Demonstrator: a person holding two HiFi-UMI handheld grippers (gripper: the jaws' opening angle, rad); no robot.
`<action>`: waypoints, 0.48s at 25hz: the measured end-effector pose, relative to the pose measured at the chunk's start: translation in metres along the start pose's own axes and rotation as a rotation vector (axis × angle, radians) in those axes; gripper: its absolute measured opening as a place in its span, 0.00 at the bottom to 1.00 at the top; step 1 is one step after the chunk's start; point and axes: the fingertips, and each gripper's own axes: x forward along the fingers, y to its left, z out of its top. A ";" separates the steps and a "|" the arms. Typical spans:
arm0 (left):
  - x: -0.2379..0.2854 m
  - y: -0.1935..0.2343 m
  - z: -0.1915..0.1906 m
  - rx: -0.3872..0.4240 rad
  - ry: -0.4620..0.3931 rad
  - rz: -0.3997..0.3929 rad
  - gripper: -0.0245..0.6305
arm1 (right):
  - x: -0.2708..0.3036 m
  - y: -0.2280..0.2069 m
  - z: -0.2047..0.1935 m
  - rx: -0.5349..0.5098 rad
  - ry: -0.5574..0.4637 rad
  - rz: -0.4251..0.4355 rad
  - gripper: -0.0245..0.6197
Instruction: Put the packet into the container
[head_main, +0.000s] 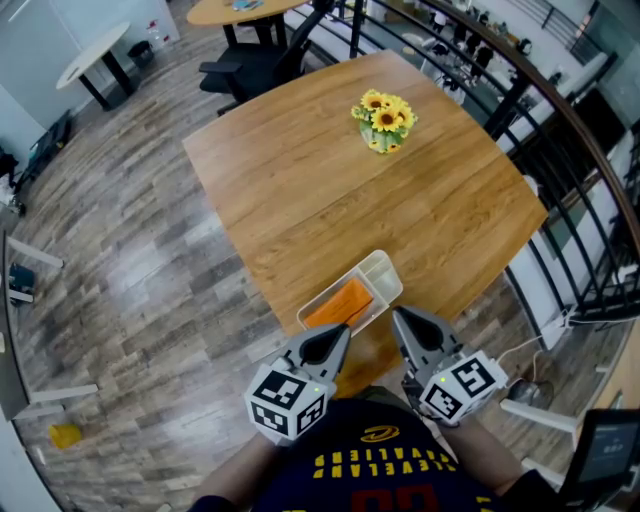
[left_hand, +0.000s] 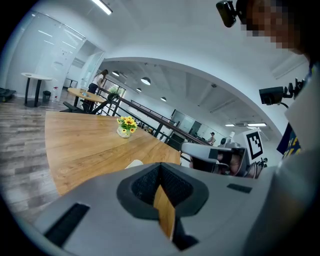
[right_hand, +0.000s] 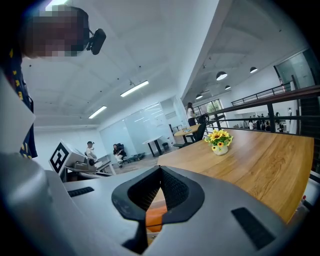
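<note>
– Jaws of the left gripper, how do they stand?

– Fully together, pad against pad. In the left gripper view nothing is between them; only wood of the desk shows through the small gap lower down.

– And the right gripper?

– Also closed all the way and holding nothing. In the right gripper view the orange packet is seen through the slit under the closed tips, so it lies in front of the jaws and lower, not between them.

– Where is the packet exactly?

– It lies flat inside the white container, in the end nearer to the person. The further end of the container is bare.

– Where does the container stand?

– At the near edge of the desk, set slantwise. The two closed tips are at its near end, the left one just at the packet's near end and the right one beside the container's right side. Whether either tip touches, I cannot tell.

– Anything else on the desk?

– One small pot of yellow flowers, near the far edge, well apart from the container.
</note>
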 end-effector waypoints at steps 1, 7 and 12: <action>0.000 0.000 0.000 0.000 0.000 0.000 0.04 | 0.000 0.000 0.000 -0.002 0.000 0.001 0.05; 0.000 -0.001 -0.001 0.001 0.004 -0.001 0.04 | -0.001 0.002 0.000 -0.010 -0.005 0.002 0.05; 0.000 -0.002 0.000 -0.001 0.006 -0.005 0.04 | -0.001 0.004 0.001 -0.009 -0.003 -0.001 0.05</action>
